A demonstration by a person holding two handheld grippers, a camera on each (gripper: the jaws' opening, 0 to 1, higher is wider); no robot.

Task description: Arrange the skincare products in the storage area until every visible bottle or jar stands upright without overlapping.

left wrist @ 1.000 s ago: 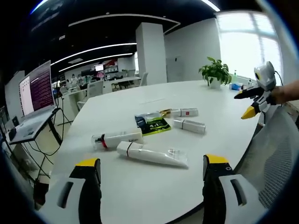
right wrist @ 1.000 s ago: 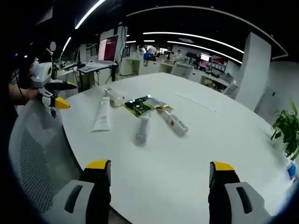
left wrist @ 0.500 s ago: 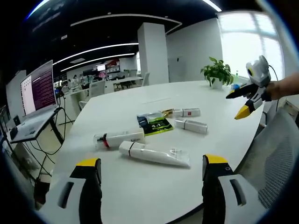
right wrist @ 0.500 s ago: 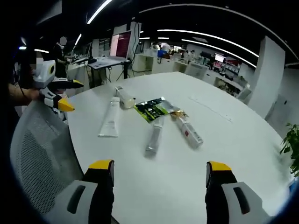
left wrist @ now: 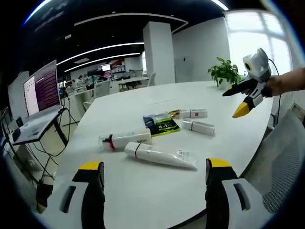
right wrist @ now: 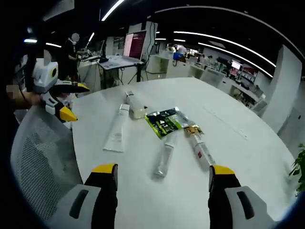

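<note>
While tubes [left wrist: 159,157] lie mid-table [left wrist: 143,200], both grippers' fingers gape over bare edge.

white table [left wrist: 143,186], four tubes [left wrist: 159,156], green sachet [left wrist: 162,126]

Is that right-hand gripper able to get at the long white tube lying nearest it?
Probably yes: the right gripper has its jaws open, and only bare table lies before the white tube.
</note>
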